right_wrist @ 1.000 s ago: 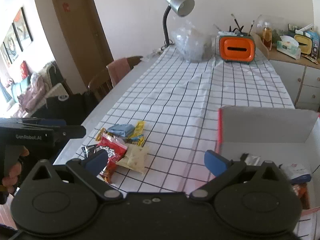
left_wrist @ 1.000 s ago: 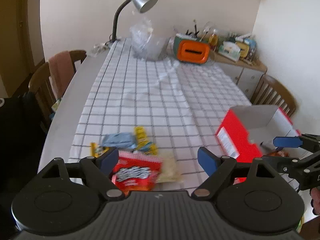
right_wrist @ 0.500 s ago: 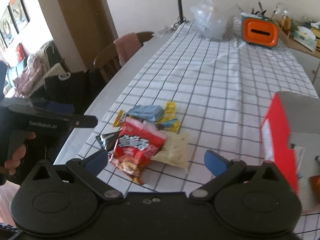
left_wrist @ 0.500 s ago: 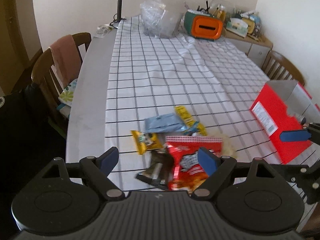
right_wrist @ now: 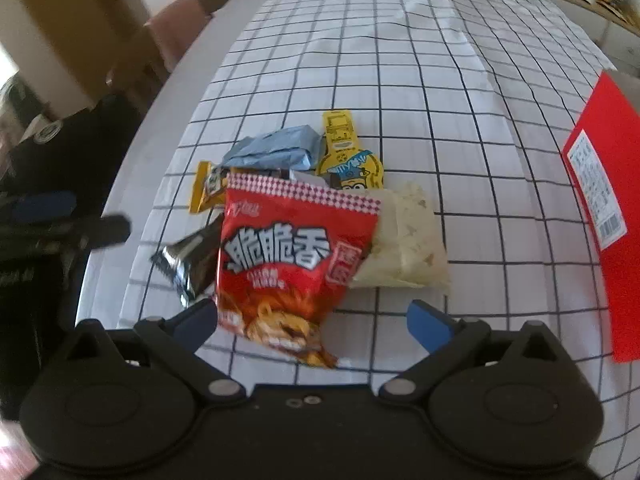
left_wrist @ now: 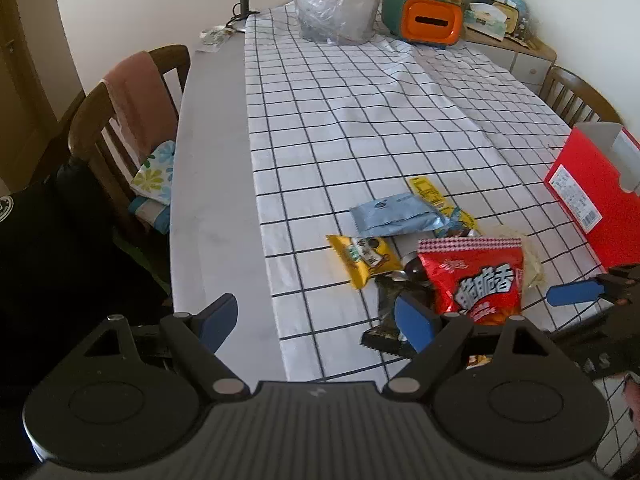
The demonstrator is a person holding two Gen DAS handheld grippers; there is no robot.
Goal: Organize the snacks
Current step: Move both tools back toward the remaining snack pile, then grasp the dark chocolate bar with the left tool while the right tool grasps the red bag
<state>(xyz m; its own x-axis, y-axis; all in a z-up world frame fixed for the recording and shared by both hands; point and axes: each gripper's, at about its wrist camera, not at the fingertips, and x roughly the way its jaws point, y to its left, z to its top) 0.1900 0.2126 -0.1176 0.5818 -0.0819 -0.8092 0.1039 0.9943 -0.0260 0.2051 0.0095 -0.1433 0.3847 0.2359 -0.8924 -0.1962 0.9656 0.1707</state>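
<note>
Right wrist view: right claw (right_wrist: pixel 312 326) wide open, empty, red bag (right_wrist: pixel 294 256) dead ahead between fingers. Left claw (left_wrist: pixel 316 320) open, empty, snack pile off its right. Advice: pinch bag's near edge only, avoid pale pouch (right_wrist: pixel 404 240), carry right to box (right_wrist: pixel 604 204).

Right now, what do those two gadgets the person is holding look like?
Each hand-held gripper, left and right, is matte black plastic: a ribbed body, two round discs, triangular cut-outs, silver pivot pins, and two slim fingers with blue pads. No cables show.
</note>
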